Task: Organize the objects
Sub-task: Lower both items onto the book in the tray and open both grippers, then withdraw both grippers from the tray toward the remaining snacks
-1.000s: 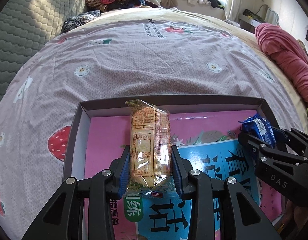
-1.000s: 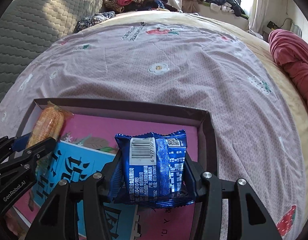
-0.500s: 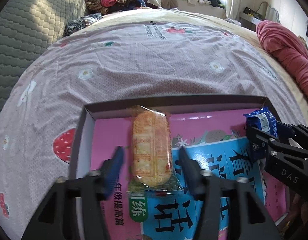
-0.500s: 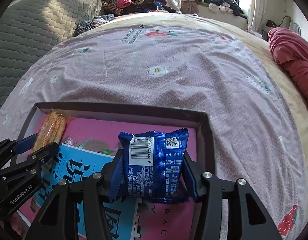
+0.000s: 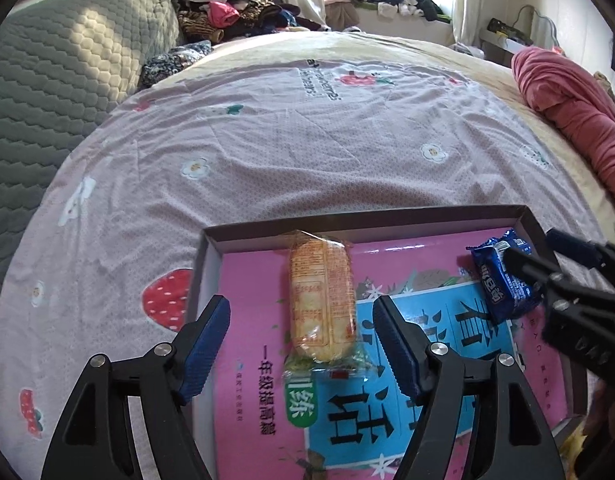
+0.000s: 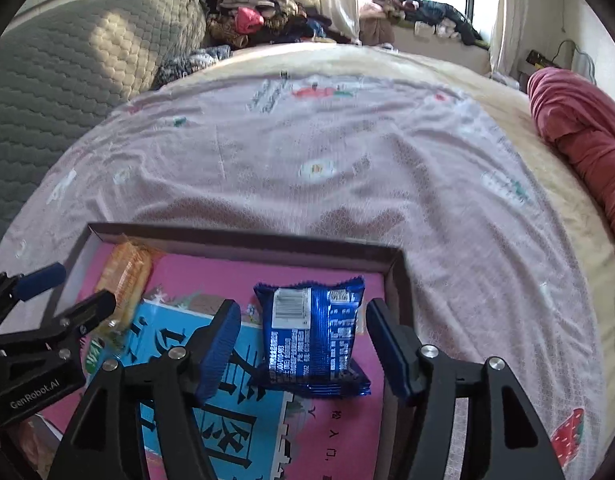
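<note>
Dark tray [image 5: 363, 222] holding book [image 5: 447, 408], orange cracker pack [image 5: 321, 300] released between opening left gripper [image 5: 301, 340] pads, blue snack packet [image 6: 313, 332] freed between opening right gripper [image 6: 303, 344] pads, both clamped earlier

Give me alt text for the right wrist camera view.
The right gripper is opening around a blue snack packet lying on a pink and blue book inside a dark shallow box on a bed. At left, the left gripper stands by an orange cracker packet.
</note>
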